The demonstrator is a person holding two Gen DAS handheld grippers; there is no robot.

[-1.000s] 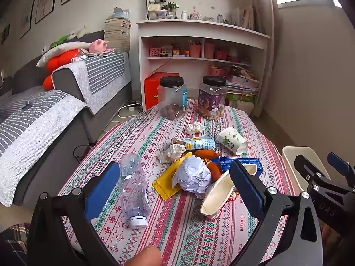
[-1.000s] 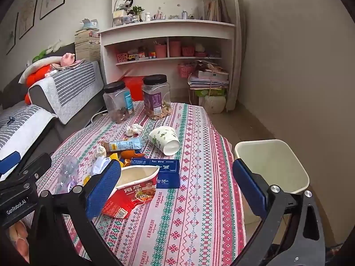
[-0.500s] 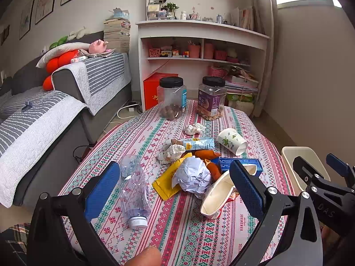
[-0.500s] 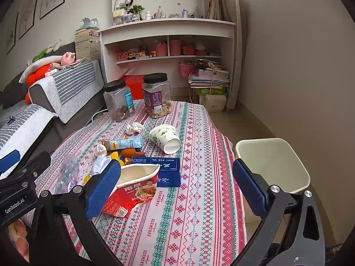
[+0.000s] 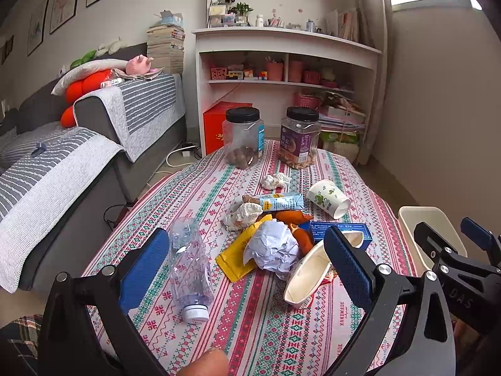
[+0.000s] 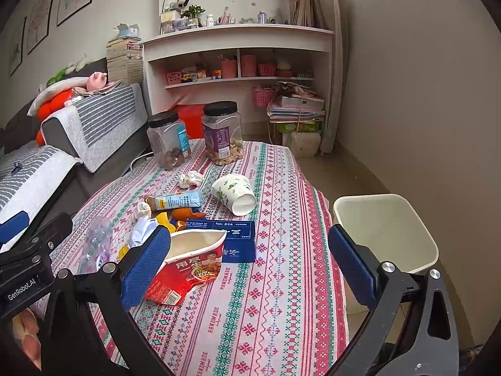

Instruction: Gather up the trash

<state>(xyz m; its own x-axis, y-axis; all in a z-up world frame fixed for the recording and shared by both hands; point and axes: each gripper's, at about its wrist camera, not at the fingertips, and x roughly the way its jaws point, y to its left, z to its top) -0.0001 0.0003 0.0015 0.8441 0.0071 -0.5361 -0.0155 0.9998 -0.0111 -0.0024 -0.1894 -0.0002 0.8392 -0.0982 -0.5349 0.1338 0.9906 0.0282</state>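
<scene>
Trash lies mid-table: a clear plastic bottle [image 5: 189,269], a crumpled white paper ball [image 5: 272,246], a yellow wrapper [image 5: 236,255], a squashed red noodle cup [image 6: 188,263], a dark blue box [image 6: 231,239], a light blue carton [image 6: 178,200], a tipped paper cup [image 6: 235,192] and small tissue wads [image 5: 275,180]. A cream bin [image 6: 388,228] stands on the floor right of the table. My left gripper [image 5: 247,271] is open above the table's near end, nothing between its fingers. My right gripper [image 6: 250,266] is open too, its left pad [image 6: 147,269] beside the noodle cup.
Two black-lidded jars [image 5: 242,138] [image 5: 299,138] stand at the table's far end. A grey sofa [image 5: 62,144] runs along the left. White shelves [image 5: 281,62] and a red box [image 5: 220,125] are behind. The patterned tablecloth [image 6: 266,313] covers the table.
Both grippers stay open. The views have barely shifted; the right gripper has crept slightly forward toward the noodle cup.
</scene>
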